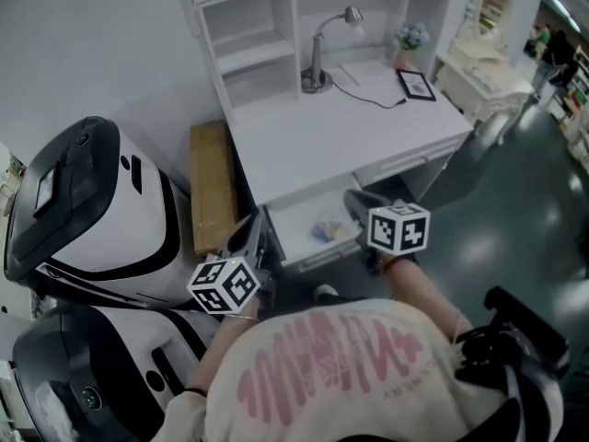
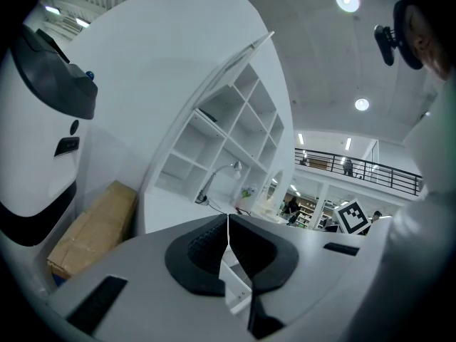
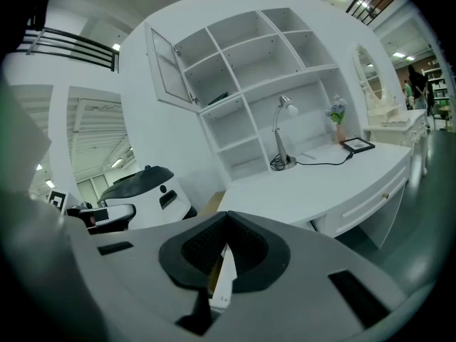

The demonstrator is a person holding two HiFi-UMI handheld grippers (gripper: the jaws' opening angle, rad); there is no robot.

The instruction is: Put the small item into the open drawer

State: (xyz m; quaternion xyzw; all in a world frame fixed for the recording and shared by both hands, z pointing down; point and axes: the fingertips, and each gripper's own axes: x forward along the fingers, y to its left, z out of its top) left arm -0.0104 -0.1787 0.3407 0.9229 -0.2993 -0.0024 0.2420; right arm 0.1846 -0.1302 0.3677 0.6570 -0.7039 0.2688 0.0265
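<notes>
The white desk [image 1: 304, 141] has its drawer [image 1: 296, 217] pulled out toward me. A small pink and blue item [image 1: 324, 232] lies inside the drawer. My left gripper [image 1: 250, 230] is at the drawer's left front corner, and in the left gripper view its jaws [image 2: 228, 219] are shut with nothing between them. My right gripper [image 1: 353, 201] is over the drawer's right end, beside the item. In the right gripper view its jaws [image 3: 226, 223] are pressed together and empty. A white drawer edge [image 3: 222, 285] shows below the pads.
A desk lamp [image 1: 317, 58], a framed picture [image 1: 416, 85] and a small flower pot [image 1: 408, 42] stand on the desk under white shelves [image 1: 248, 35]. A cardboard box [image 1: 212, 187] leans at the desk's left, next to a large white and black machine [image 1: 83, 210].
</notes>
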